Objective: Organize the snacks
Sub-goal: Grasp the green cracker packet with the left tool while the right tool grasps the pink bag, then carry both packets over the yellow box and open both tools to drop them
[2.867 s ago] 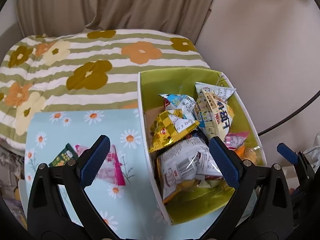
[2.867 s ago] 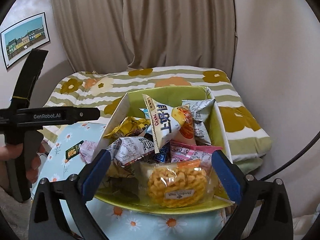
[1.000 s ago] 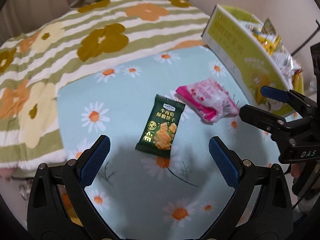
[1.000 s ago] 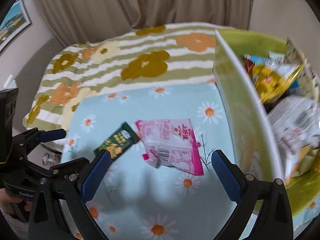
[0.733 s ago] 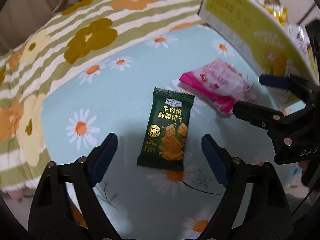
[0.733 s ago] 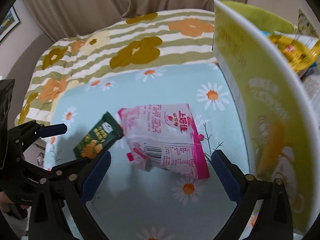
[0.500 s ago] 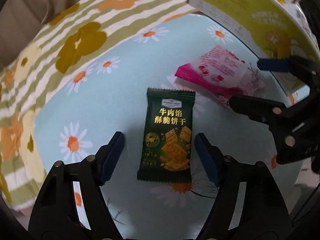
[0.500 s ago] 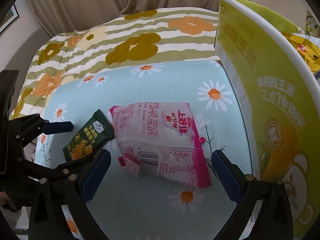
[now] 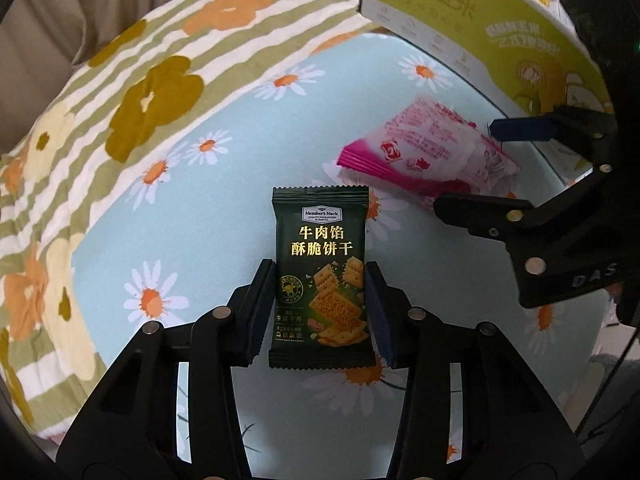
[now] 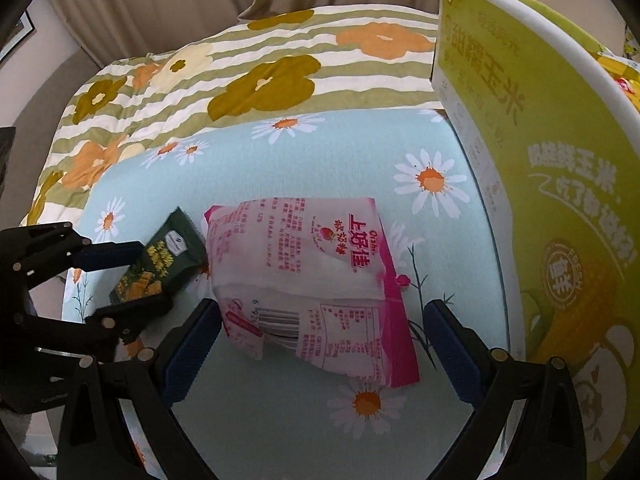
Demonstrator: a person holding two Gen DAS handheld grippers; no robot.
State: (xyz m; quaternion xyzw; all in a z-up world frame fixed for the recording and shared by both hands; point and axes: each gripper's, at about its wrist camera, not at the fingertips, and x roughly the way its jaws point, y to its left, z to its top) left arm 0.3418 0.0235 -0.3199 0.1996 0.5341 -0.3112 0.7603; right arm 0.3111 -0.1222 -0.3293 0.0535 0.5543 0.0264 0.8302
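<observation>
A dark green biscuit packet (image 9: 320, 280) lies flat on the pale blue daisy cloth (image 9: 224, 208). My left gripper (image 9: 318, 304) is shut on it, one pad pressed against each long side. In the right wrist view the same packet (image 10: 160, 264) shows between the left gripper's (image 10: 132, 280) fingers. To its right lies a pink and white snack bag (image 10: 312, 280), also visible in the left wrist view (image 9: 424, 152). My right gripper (image 10: 322, 320) stands open astride the pink bag's near end, its pads apart from it, and appears in the left wrist view (image 9: 496, 166).
A tall yellow-green cardboard box (image 10: 540, 160) with several snack bags inside stands on the right edge of the cloth (image 10: 280, 160), close to the right gripper. A green-striped flowered bedspread (image 9: 160, 60) lies beyond the cloth, with curtains behind it.
Both grippers have come down close to the cloth. The left jaws have closed from wide open onto the green packet. The right gripper has settled over the pink bag, still open.
</observation>
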